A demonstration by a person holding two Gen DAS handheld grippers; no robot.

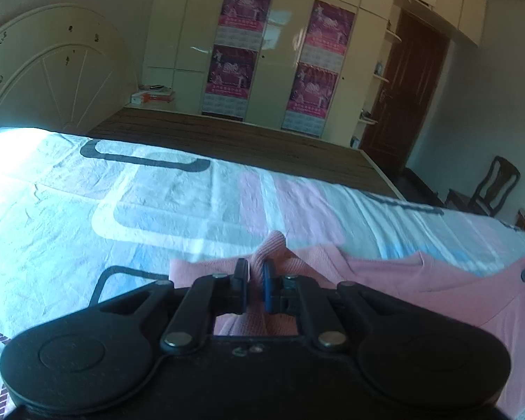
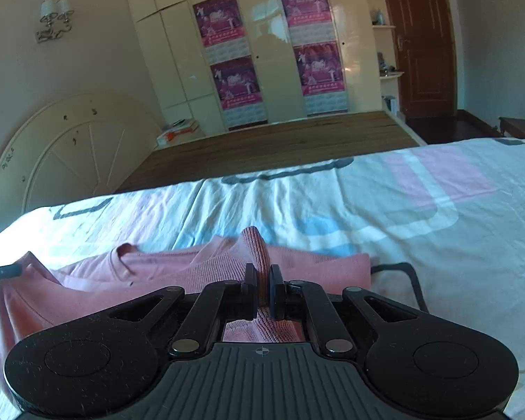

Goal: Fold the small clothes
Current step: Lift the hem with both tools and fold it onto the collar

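Left wrist view: left gripper pinches pink garment on bed sheet
Right wrist view: right gripper clamps the garment's ribbed edge

Garment on bed

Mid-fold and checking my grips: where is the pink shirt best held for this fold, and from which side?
Keep to the ribbed hem, one corner each. The left gripper and right gripper are each shut on a pinch of that band, coming from the near edge of the pink shirt. The neckline faces away over the bedsheet, so the hem is the closest free edge.
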